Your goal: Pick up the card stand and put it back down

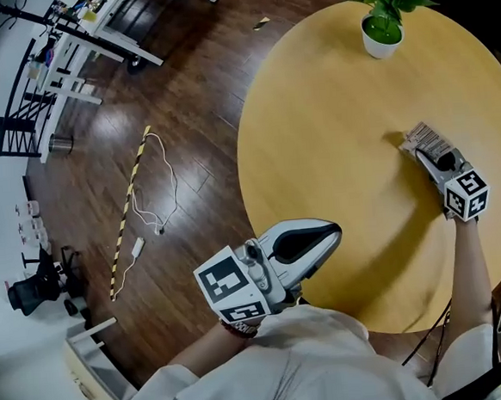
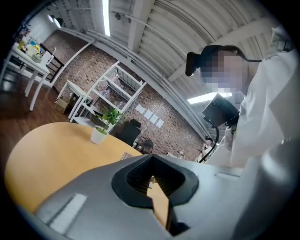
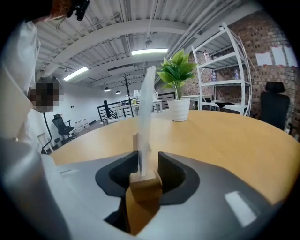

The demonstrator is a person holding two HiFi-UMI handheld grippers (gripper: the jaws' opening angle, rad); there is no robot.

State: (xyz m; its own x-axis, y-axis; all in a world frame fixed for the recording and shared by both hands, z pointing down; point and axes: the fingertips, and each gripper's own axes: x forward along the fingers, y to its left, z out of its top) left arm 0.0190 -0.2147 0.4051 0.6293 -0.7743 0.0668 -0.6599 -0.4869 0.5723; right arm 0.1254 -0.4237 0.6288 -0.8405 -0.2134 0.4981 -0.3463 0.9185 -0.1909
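The card stand [image 1: 425, 140] is a small wooden block holding an upright clear card, and it sits at the right side of the round wooden table [image 1: 330, 119]. My right gripper [image 1: 421, 152] is shut on it. In the right gripper view the wooden base [image 3: 145, 184] is pinched between the jaws and the clear card [image 3: 146, 112] rises straight up from it. My left gripper [image 1: 329, 230] hovers at the table's near left edge, shut with nothing in it. In the left gripper view [image 2: 152, 177] only a sliver of tabletop shows between the jaws.
A potted green plant [image 1: 383, 19] in a white pot stands at the far side of the table. On the dark wood floor to the left lie a white cable [image 1: 159, 189] and a striped strip [image 1: 129, 209]. White tables [image 1: 74, 45] stand beyond.
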